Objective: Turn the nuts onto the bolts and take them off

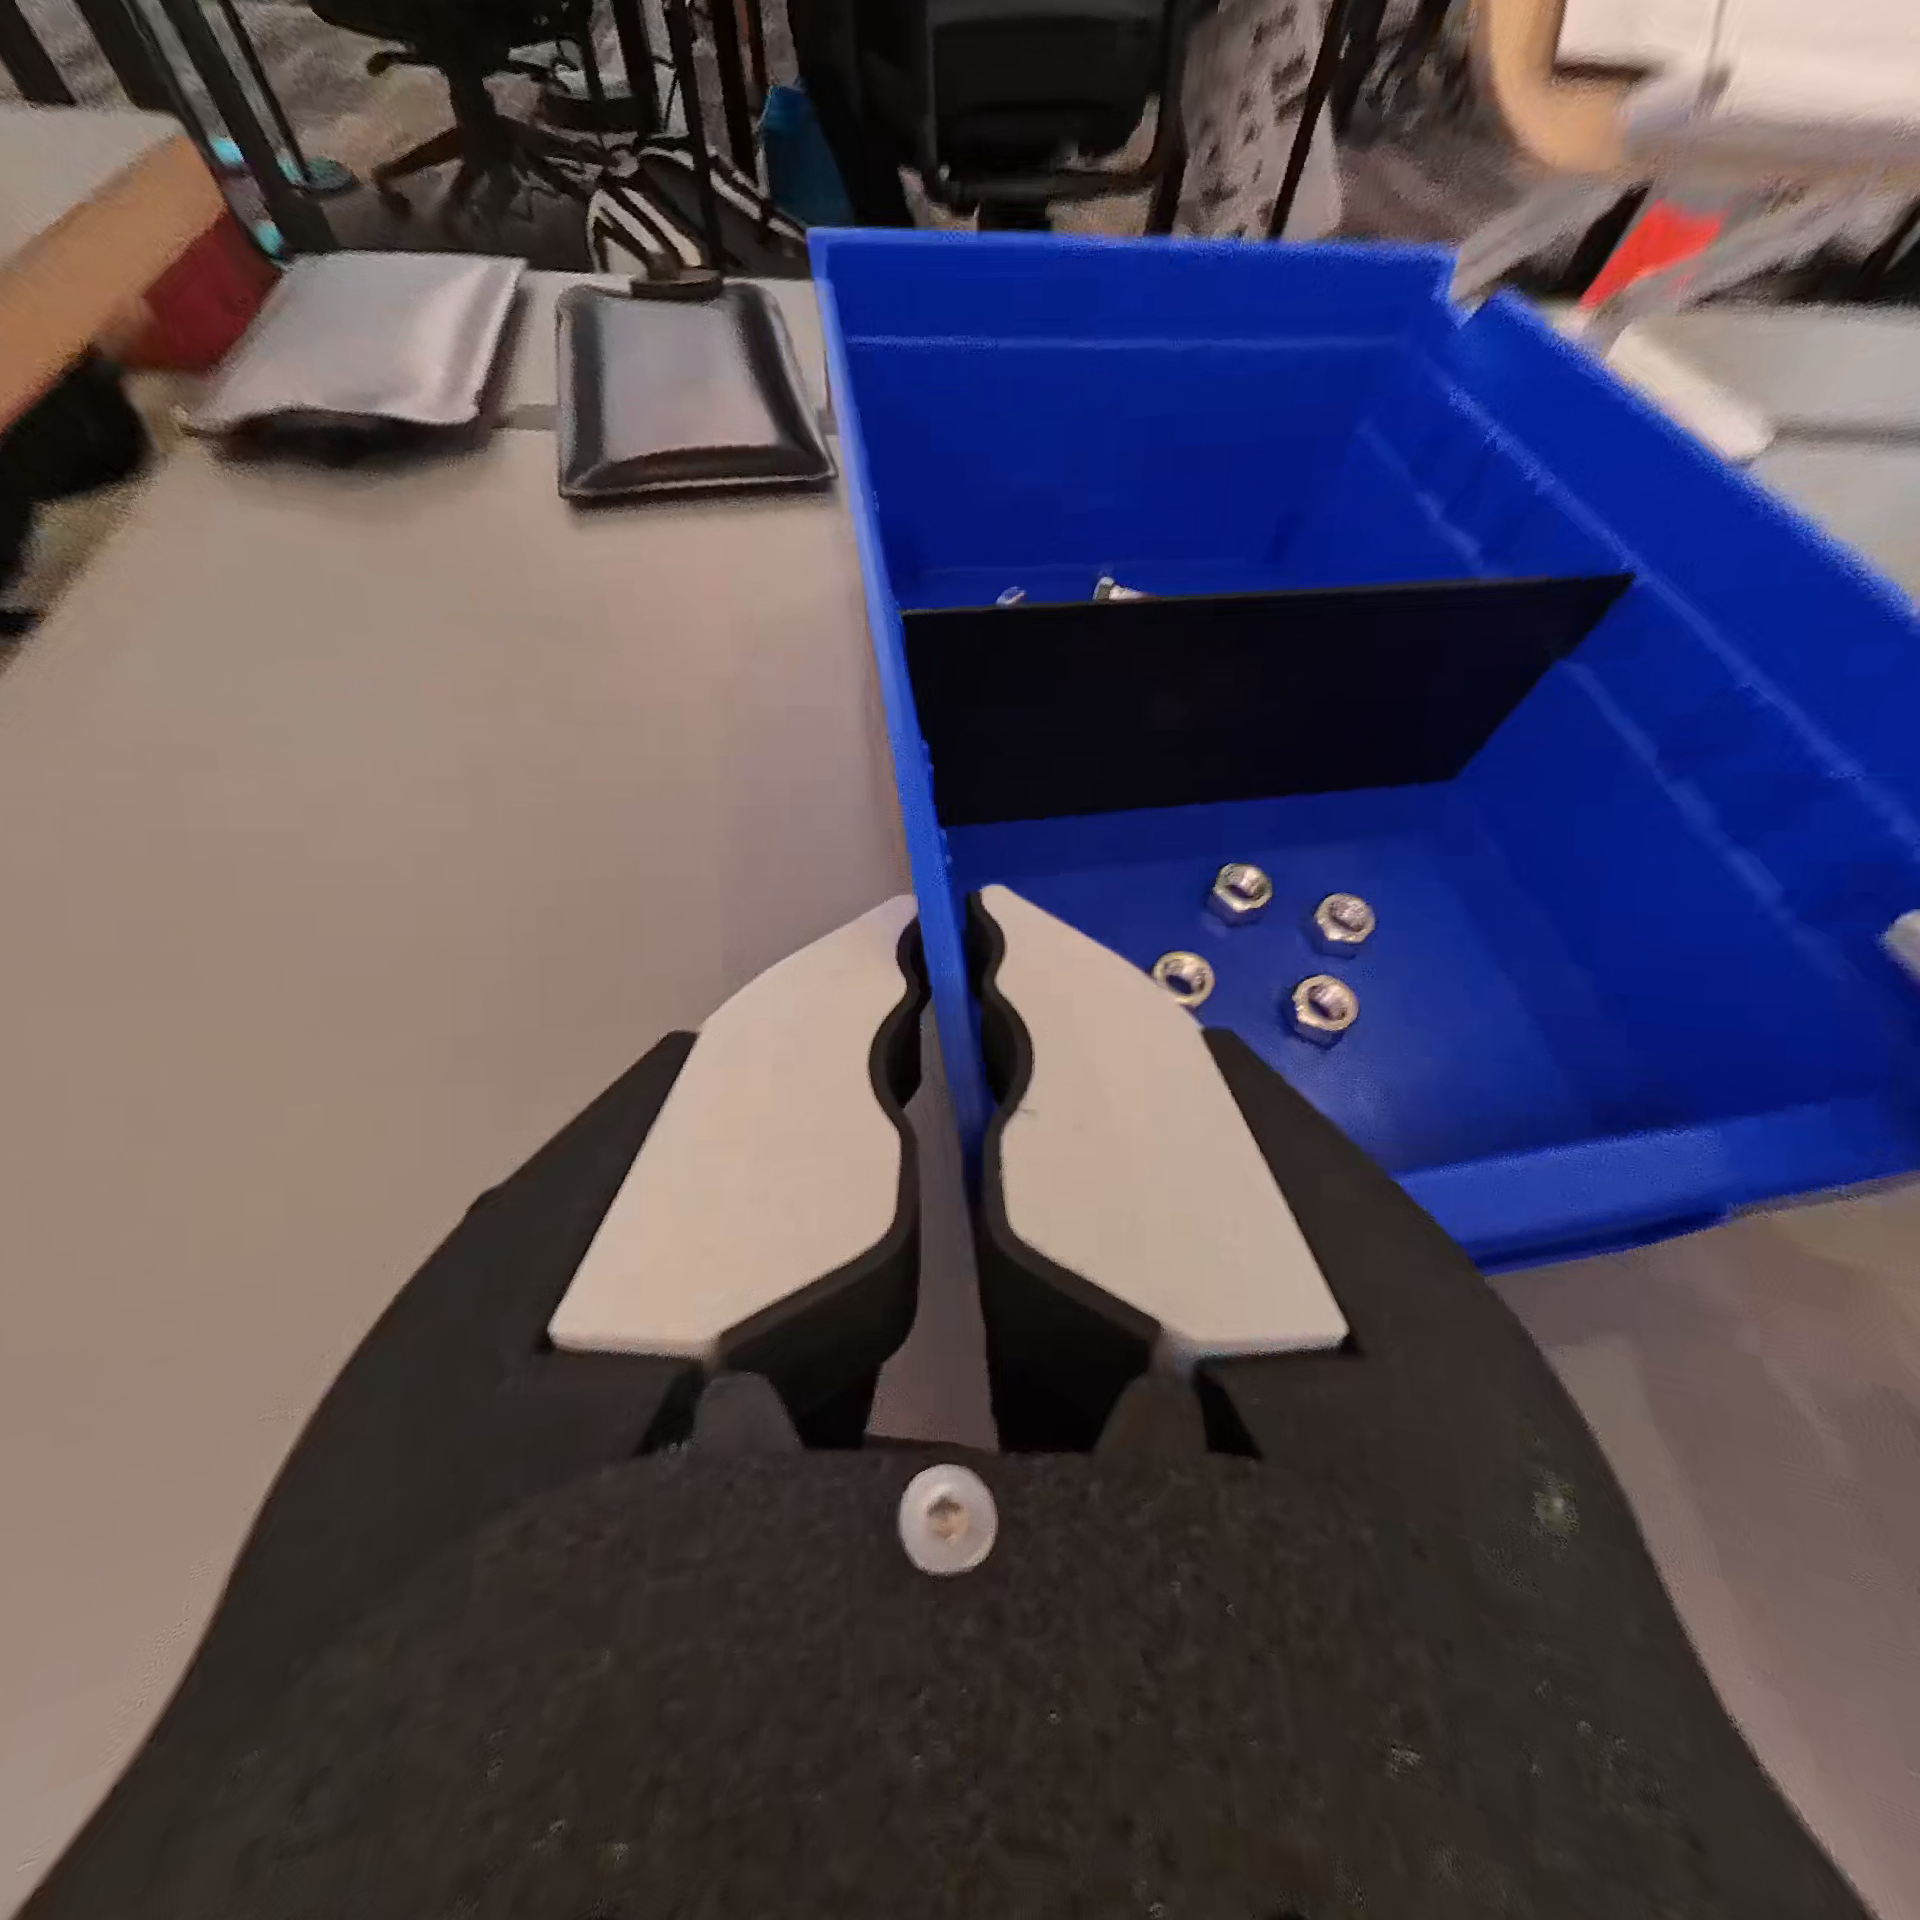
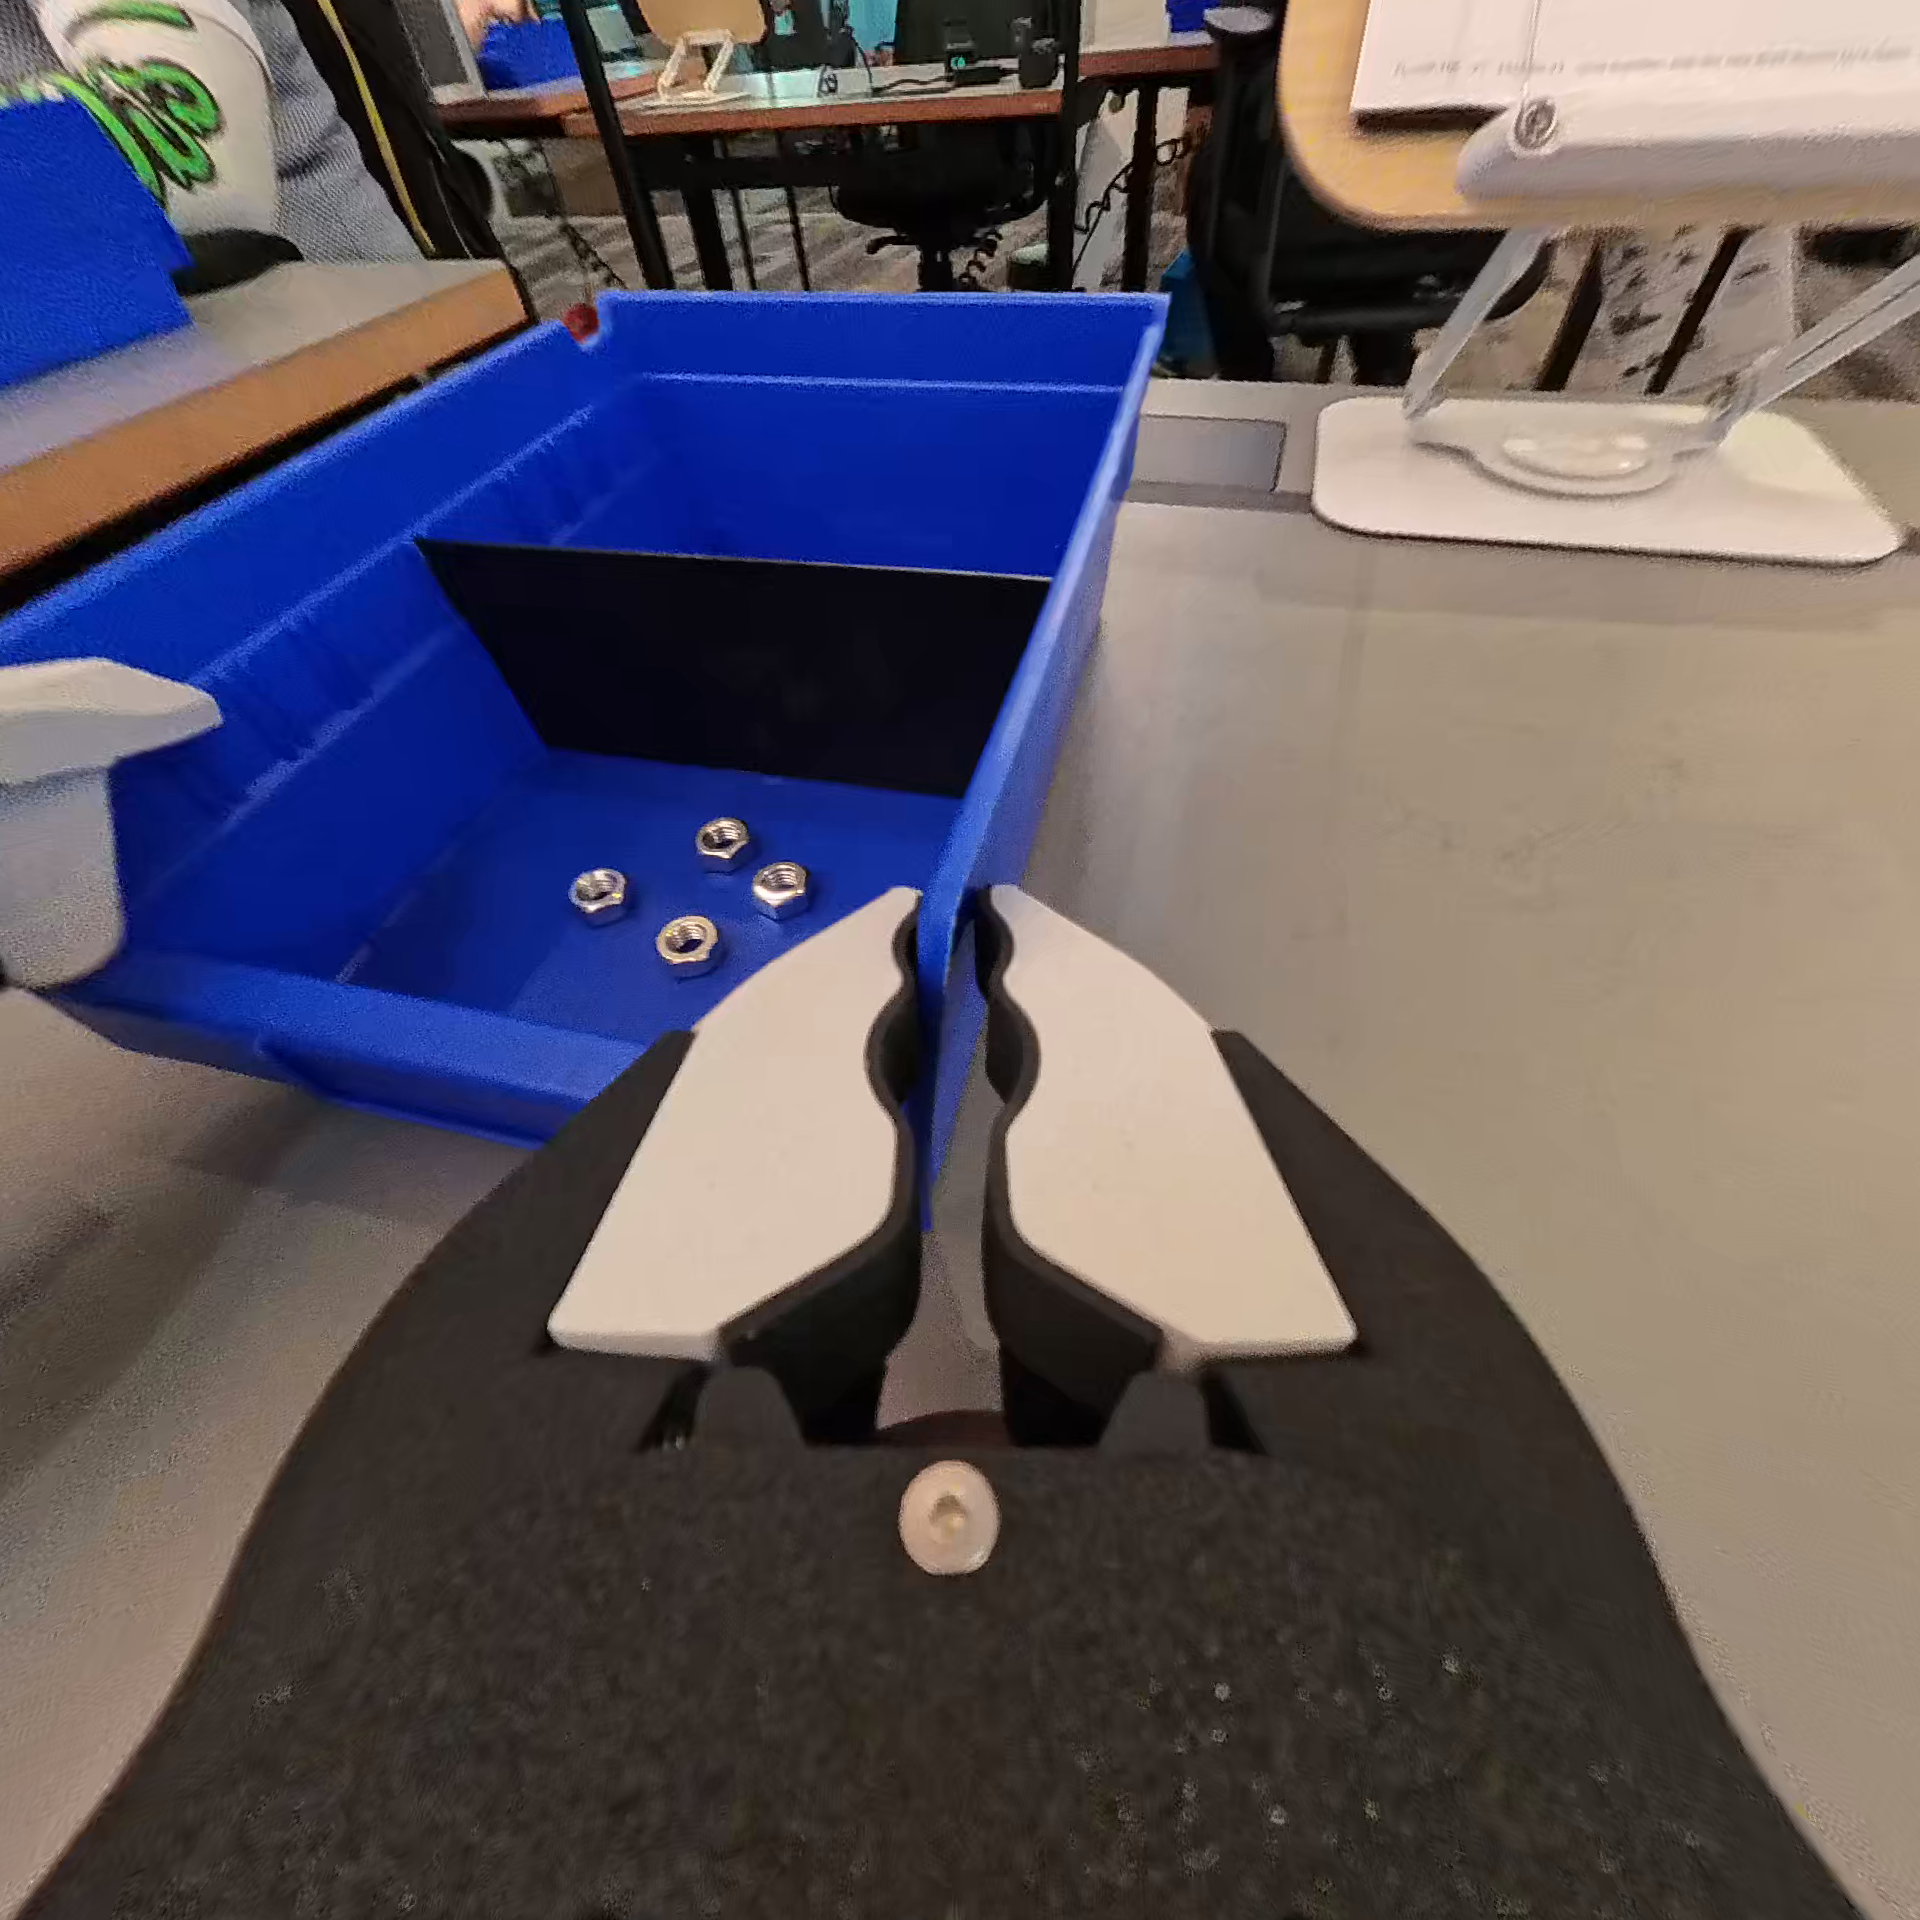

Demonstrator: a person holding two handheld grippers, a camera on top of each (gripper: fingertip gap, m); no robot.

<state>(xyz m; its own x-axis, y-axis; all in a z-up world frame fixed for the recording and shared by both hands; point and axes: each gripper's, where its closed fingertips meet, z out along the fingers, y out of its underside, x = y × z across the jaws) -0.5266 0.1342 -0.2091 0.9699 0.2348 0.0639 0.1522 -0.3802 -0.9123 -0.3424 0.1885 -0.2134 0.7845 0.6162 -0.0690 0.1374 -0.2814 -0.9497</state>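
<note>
A blue plastic bin stands on the grey table, split by a black divider. Several silver nuts lie loose in its near compartment. Bolt ends just show above the divider in the far compartment. My left gripper is shut on the bin's left wall near the front corner. My right gripper is shut on the right wall of the bin. The nuts and the divider also show in the right wrist view, with a left gripper finger at the left edge.
A black pouch and a grey pouch lie on the table left of the bin. A white stand base sits at the back right. Another blue bin stands on a neighbouring table. Office chairs and desks are behind. Left tips to right tips: about 20 centimetres.
</note>
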